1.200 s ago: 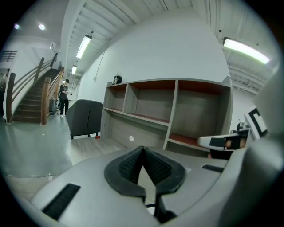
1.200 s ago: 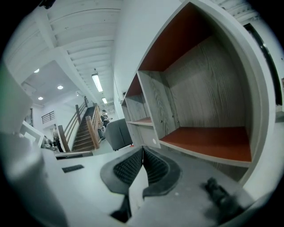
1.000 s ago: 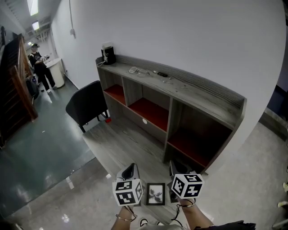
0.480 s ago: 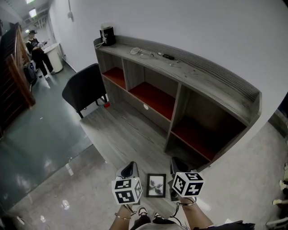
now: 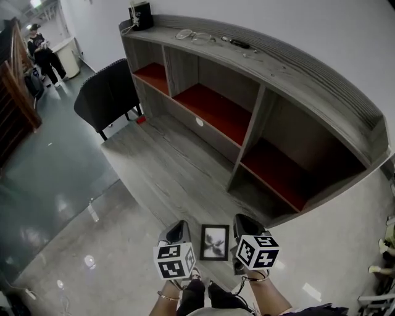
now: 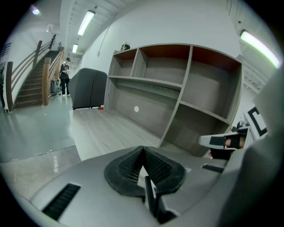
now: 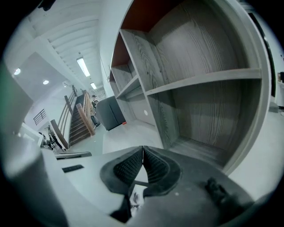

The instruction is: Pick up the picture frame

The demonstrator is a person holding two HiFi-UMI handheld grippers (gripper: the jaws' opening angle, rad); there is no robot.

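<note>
The shelf unit (image 5: 265,105) now sits lower and nearer in my view than a second ago. My left gripper (image 5: 179,233) and right gripper (image 5: 244,227) each pinch closed on one side edge of the picture frame (image 5: 215,242), so it hangs level between them.

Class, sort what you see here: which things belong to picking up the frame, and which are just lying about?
Belongs to the job:
frame
left gripper, shut on the frame
right gripper, shut on the frame

Just lying about:
shelf
chair
cables on the shelf top
black box on the shelf top
person far off
</note>
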